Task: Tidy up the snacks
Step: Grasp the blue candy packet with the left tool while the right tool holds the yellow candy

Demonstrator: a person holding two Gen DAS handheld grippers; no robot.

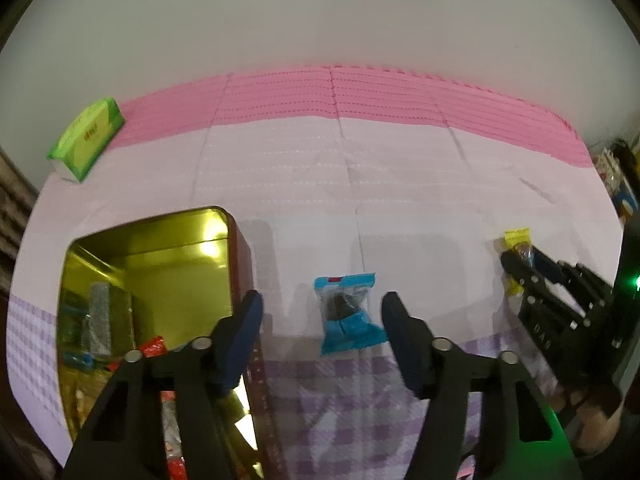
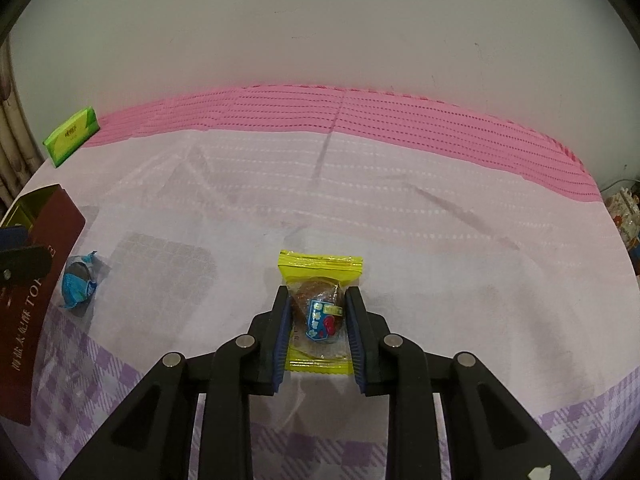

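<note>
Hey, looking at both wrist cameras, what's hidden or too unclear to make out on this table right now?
- Tin contents, left wrist view: the left gripper covers the near part; wrappers inside are blurred.
- Tin lettering, right wrist view: cut off by the frame edge.
- Yellow snack packet sides, right wrist view: hidden behind the right gripper fingers.
- Green pack label, both views: too small to read.
- Shelf clutter, left wrist view: blurred at the edge.

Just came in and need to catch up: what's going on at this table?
A person is sorting snacks into an open tin. The right gripper has its jaws shut on a yellow-wrapped snack lying on the tablecloth. The left gripper hangs open over a blue-wrapped snack beside the tin.
</note>
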